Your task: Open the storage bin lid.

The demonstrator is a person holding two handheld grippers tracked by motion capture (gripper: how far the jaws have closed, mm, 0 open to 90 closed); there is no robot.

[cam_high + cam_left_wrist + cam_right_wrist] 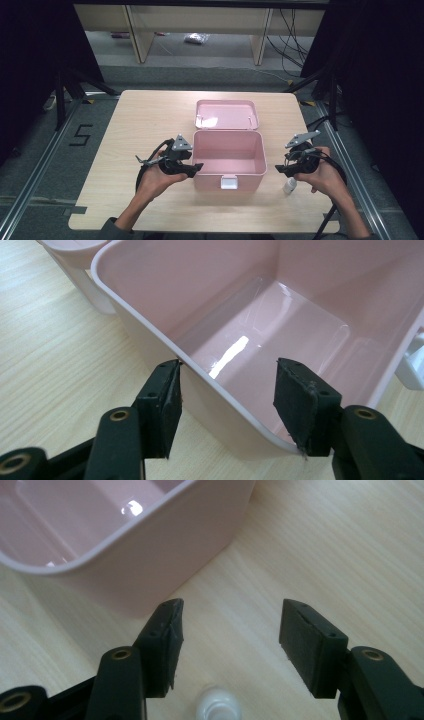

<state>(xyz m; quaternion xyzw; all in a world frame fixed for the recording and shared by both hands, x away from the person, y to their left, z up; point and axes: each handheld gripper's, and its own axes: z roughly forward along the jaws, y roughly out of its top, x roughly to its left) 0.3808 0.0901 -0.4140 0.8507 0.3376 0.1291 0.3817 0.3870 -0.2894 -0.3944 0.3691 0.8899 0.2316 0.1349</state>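
The open box [229,152] stands on the worktop [145,120], a little toward 3 o'clock of its middle. Its lid [226,114] lies flat behind it, at 12 o'clock, touching the back wall of the box. The latch [229,182] sits on the front wall, at 6 o'clock. The small bottle [289,186] lies on the worktop at 4 o'clock from the box, near its front corner but apart from it. The left tool [196,168] is at 8 o'clock of the box and straddles the rim at the near left corner, one jaw outside and one inside. The right tool [280,170] is at 3 o'clock of the box, just above the bottle.
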